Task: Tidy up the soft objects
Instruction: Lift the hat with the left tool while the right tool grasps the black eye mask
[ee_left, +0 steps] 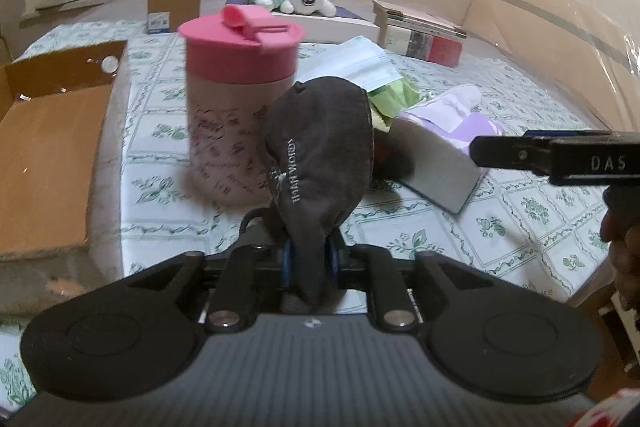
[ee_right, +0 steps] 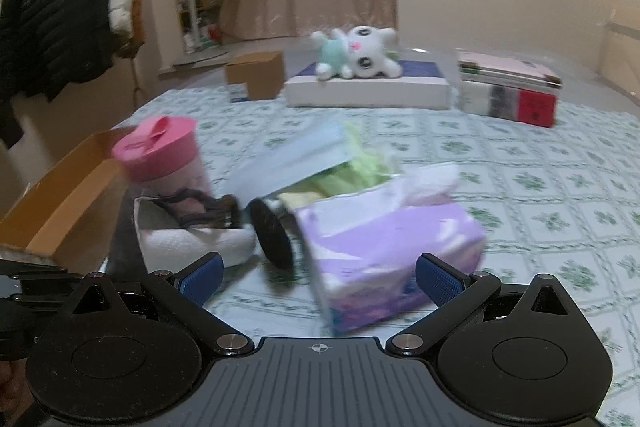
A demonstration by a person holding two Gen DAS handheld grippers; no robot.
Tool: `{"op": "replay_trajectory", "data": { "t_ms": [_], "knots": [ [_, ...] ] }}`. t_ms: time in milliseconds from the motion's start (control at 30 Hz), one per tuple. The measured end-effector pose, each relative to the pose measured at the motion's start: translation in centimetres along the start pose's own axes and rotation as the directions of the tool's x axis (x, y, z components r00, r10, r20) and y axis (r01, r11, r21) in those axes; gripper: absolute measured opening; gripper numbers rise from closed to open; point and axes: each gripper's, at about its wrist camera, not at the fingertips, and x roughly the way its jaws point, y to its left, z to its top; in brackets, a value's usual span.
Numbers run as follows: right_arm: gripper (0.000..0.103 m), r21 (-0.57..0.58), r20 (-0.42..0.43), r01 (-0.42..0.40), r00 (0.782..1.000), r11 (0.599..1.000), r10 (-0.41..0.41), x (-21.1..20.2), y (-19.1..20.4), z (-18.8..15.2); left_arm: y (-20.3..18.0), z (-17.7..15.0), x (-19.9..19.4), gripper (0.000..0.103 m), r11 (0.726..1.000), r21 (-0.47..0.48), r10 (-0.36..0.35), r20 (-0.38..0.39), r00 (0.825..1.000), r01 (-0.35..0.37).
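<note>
A dark grey sock (ee_left: 316,163) with white lettering stands up from the left gripper (ee_left: 310,263), whose jaws are clamped on its lower end, above the green-patterned bed (ee_left: 500,219). Just behind it stands a pink-lidded cup (ee_left: 236,99). The right gripper (ee_right: 319,277) hovers with jaws wide apart around a purple tissue box (ee_right: 384,247), not touching it.

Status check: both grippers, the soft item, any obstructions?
Left gripper shut on dark sock. Right gripper open, empty, tissue box just ahead. Pink-lidded cup close beside sock.
</note>
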Motion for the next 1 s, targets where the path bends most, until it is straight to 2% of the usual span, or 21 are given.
{"op": "replay_trajectory", "data": {
  "t_ms": [100,367,433,500,567,600,733,900,1000],
  "knots": [
    [0.102,-0.022,-0.014,-0.022,1.0,1.0,0.022,0.8,1.1,-0.1,0.9,-0.2,-0.5,0.024,0.999,-0.032,-0.01,0.002,1.0,0.01],
    [0.102,-0.161,-0.043,-0.086,0.996,0.983,0.08,2.6,4.2,-0.4,2.7,-0.8,-1.4,0.024,0.996,-0.086,-0.038,0.013,0.999,0.039],
    [0.102,-0.198,-0.05,-0.11,0.994,0.974,0.102,3.1,4.8,-0.5,3.1,-0.9,-1.7,0.021,0.995,-0.09,-0.037,0.02,0.999,0.038],
    [0.099,-0.245,-0.059,-0.129,0.991,0.961,0.118,3.7,5.7,-0.5,3.6,-1.0,-1.9,0.015,0.995,-0.098,-0.033,0.027,0.999,0.036],
    [0.089,-0.29,-0.081,-0.147,0.988,0.946,0.129,4.3,6.5,-0.6,4.1,-1.1,-2.1,0.013,0.994,-0.108,-0.029,0.032,0.999,0.032],
    [0.087,-0.31,-0.094,-0.15,0.987,0.939,0.127,4.8,6.8,-0.7,4.3,-1.1,-2.2,0.011,0.993,-0.115,-0.03,0.036,0.999,0.034],
    [0.079,-0.37,-0.137,-0.11,0.989,0.922,0.063,6.6,7.9,-1.4,5.3,-1.0,-2.6,0.008,0.99,-0.138,-0.021,0.048,0.999,0.027],
    [0.075,-0.45,-0.186,-0.067,0.982,0.891,-0.02,8.7,8.6,-2.6,5.8,-1.0,-2.7,0.008,0.989,-0.147,-0.025,0.056,0.998,0.033],
    [0.062,-0.485,-0.204,-0.044,0.977,0.873,-0.064,9.7,8.6,-3.4,5.9,-1.0,-2.7,0.007,0.988,-0.151,-0.034,0.059,0.998,0.042]
  ]
}}
